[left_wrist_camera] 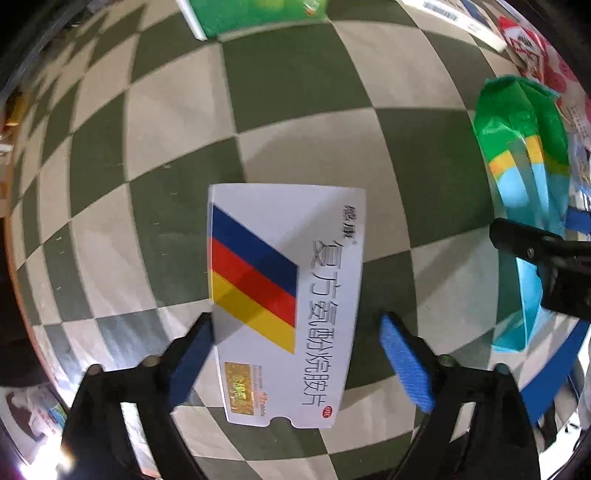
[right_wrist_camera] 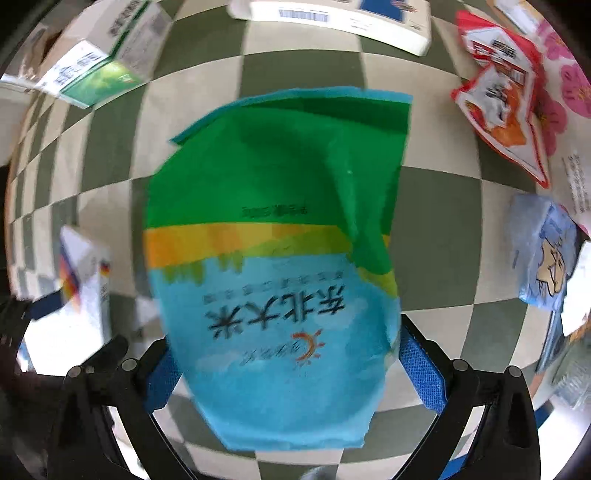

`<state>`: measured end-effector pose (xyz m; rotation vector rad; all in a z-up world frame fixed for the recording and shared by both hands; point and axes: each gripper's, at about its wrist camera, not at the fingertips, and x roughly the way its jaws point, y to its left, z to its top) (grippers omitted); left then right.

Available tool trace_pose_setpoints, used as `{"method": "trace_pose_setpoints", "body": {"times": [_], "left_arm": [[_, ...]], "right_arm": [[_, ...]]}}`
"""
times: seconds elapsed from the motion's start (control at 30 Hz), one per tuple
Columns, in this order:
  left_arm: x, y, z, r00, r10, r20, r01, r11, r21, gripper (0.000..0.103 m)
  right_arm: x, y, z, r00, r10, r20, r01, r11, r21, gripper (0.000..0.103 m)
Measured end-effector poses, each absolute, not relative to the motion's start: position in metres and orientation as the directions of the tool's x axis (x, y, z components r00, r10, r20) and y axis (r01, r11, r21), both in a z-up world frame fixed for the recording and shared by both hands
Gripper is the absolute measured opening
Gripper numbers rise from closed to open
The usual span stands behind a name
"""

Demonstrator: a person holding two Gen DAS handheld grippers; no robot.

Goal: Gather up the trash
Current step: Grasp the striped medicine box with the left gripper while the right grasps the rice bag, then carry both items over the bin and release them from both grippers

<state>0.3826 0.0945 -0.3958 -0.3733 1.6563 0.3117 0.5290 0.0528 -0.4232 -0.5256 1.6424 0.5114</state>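
A white medicine box (left_wrist_camera: 284, 306) with blue, red and yellow stripes lies between the open fingers of my left gripper (left_wrist_camera: 295, 354); the left pad touches its edge, the right pad stands apart. My right gripper (right_wrist_camera: 291, 369) has its fingers on either side of a green, yellow and blue rice bag (right_wrist_camera: 280, 266), which fills the space between them. The bag also shows in the left wrist view (left_wrist_camera: 524, 192) at the right, with the right gripper's black finger (left_wrist_camera: 532, 251) on it. The medicine box shows in the right wrist view (right_wrist_camera: 85, 288) at the left.
Everything lies on a green and cream checked cloth (left_wrist_camera: 295, 122). A green-and-white box (right_wrist_camera: 96, 70), a long white box (right_wrist_camera: 332, 18), a red-orange snack packet (right_wrist_camera: 502, 107) and a light blue tissue pack (right_wrist_camera: 543, 254) lie around the bag.
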Motion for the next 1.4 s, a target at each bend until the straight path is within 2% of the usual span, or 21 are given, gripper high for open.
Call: {"method": "trace_pose_setpoints", "body": {"times": [0.03,0.27,0.47,0.6,0.67,0.87,1.0,1.07,1.27,1.4], "left_arm": [[0.377,0.094,-0.39,-0.072,-0.049,-0.996,-0.431,0.902,-0.013,0.07],[0.345,0.073,-0.36,0.008,0.024,-1.0,-0.496,0.868,0.017,0.07],[0.293,0.053,-0.311,0.115,0.1,-0.988,-0.538,0.842,0.023,0.07],[0.228,0.058,-0.264,0.209,0.125,-0.97,-0.566,0.824,-0.016,0.07],[0.212,0.114,-0.271,0.243,0.122,-0.962,-0.571,0.82,-0.04,0.07],[0.108,0.107,-0.268,0.304,0.029,-0.952,-0.586,0.794,-0.163,0.07],[0.039,0.094,-0.295,0.273,-0.064,-0.96,-0.635,0.737,-0.229,0.07],[0.005,0.088,-0.324,0.232,-0.124,-0.965,-0.672,0.696,-0.251,0.07],[-0.052,0.083,-0.442,0.144,-0.293,-0.945,-0.768,0.57,-0.293,0.07],[-0.063,0.086,-0.545,0.112,-0.377,-0.919,-0.823,0.484,-0.299,0.07]], "right_arm": [[0.528,0.053,-0.425,-0.107,-0.043,-0.993,-0.594,0.804,0.03,0.097],[0.504,0.044,-0.407,-0.043,0.015,-0.999,-0.561,0.827,0.037,0.083],[0.464,0.022,-0.37,0.013,0.091,-0.996,-0.534,0.843,0.069,0.082],[0.42,0.007,-0.345,0.041,0.15,-0.988,-0.509,0.854,0.109,0.082],[0.385,-0.003,-0.325,0.064,0.183,-0.981,-0.501,0.856,0.127,0.082],[0.252,-0.061,-0.282,0.075,0.26,-0.963,-0.461,0.865,0.198,0.083],[0.175,-0.097,-0.288,0.008,0.266,-0.964,-0.447,0.863,0.235,0.083],[0.138,-0.11,-0.311,-0.062,0.251,-0.966,-0.448,0.858,0.251,0.083],[0.065,-0.137,-0.423,-0.252,0.186,-0.95,-0.419,0.864,0.28,0.083],[0.043,-0.139,-0.528,-0.381,0.183,-0.906,-0.383,0.861,0.335,0.083]]}}
